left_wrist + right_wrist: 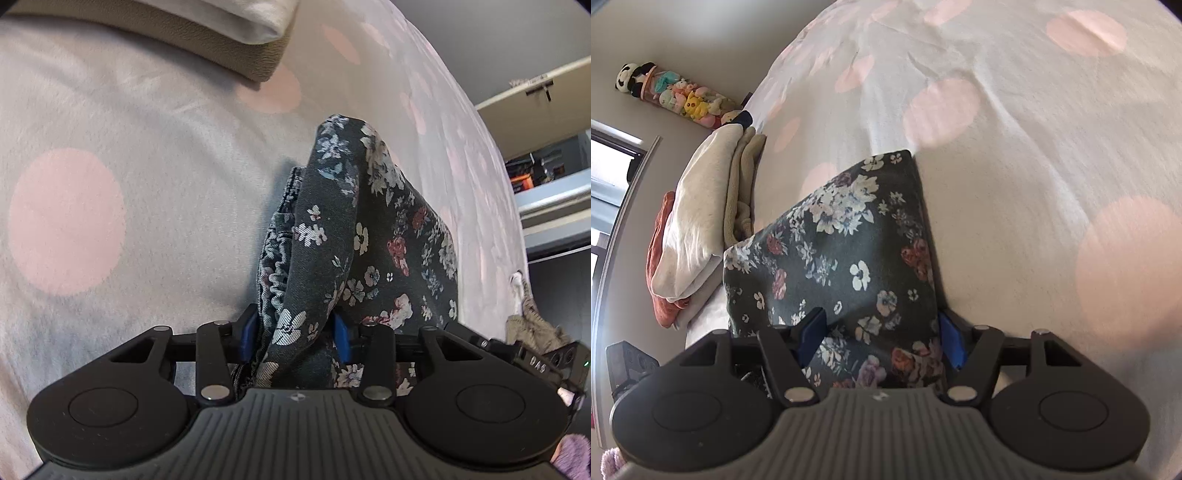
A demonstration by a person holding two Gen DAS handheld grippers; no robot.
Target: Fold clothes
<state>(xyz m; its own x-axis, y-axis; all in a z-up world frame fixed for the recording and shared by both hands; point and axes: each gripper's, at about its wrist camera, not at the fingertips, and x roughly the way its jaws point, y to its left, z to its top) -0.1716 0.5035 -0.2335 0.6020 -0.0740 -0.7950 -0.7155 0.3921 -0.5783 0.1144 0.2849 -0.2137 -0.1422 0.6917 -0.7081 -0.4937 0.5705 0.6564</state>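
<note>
A dark floral garment (354, 236) hangs bunched between the blue pads of my left gripper (295, 336), which is shut on it above the bed. Its gathered waistband shows at the left edge of the fold. In the right wrist view the same floral garment (849, 251) lies folded between the blue pads of my right gripper (882, 336), which is shut on its near edge. The garment reaches forward over the bedspread.
The bed carries a white bedspread with pink dots (110, 166), also in the right wrist view (1034, 147). A stack of folded clothes (701, 218) lies at the bed's left side, seen too in the left wrist view (207, 40). A tube of plush toys (676, 92) leans on the wall. Shelves (546, 166) stand at the right.
</note>
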